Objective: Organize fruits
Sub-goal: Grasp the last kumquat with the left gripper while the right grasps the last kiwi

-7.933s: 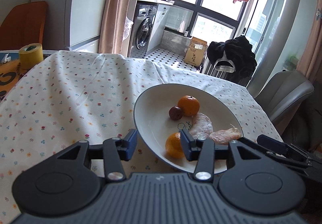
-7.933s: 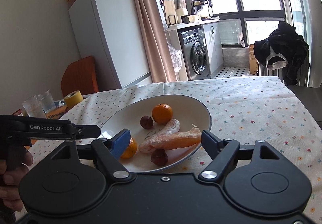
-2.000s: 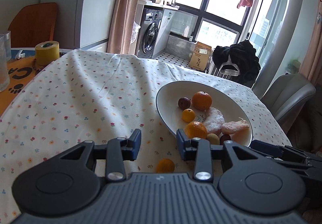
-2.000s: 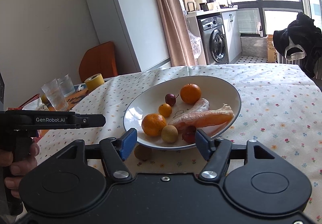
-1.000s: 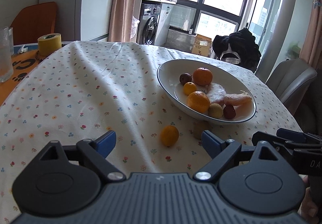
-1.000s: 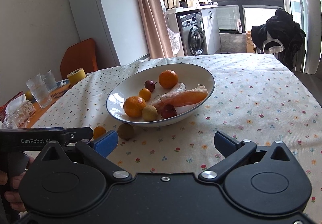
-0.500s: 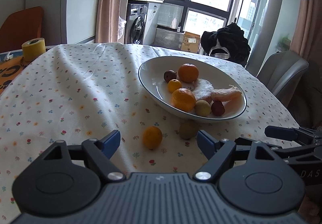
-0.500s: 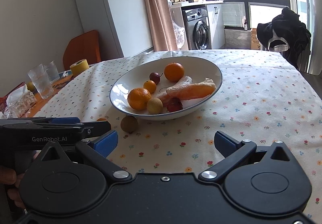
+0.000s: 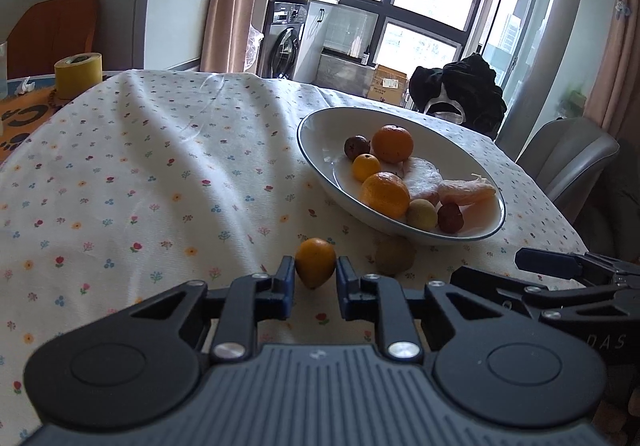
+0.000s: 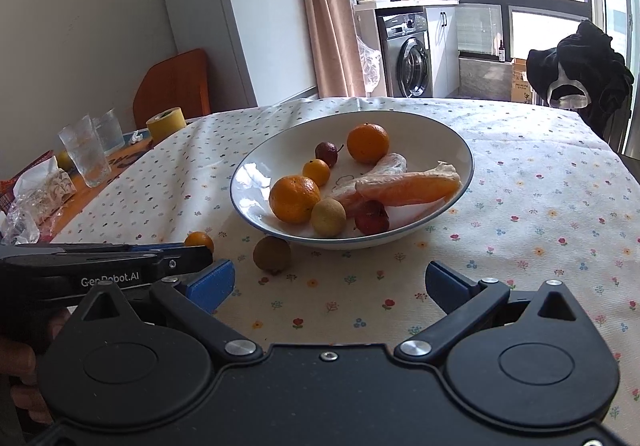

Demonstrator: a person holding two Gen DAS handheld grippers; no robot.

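Observation:
A small orange kumquat (image 9: 315, 262) lies on the flowered tablecloth, and my left gripper (image 9: 316, 276) is shut on it, one blue pad on each side. The same kumquat (image 10: 199, 241) peeks out beyond the left gripper's finger in the right wrist view. A brown round fruit (image 9: 394, 256) (image 10: 272, 254) rests on the cloth just in front of the white bowl (image 9: 316, 149) (image 10: 464, 153). In the bowl lie two mandarins, a small kumquat, red and yellow small fruits and peeled pale segments. My right gripper (image 10: 328, 284) hangs open over bare cloth, nothing between its pads.
A yellow tape roll (image 9: 78, 74) (image 10: 165, 123) and drinking glasses (image 10: 89, 155) stand at the table's far left, near crumpled plastic wrap (image 10: 36, 193). A grey chair (image 9: 568, 157) stands at the right edge, and another chair carries black clothing (image 10: 576, 73).
My left gripper has moved forward and down to the loose kumquat and shut on it; half a second ago it stood wide open. The right gripper stays open.

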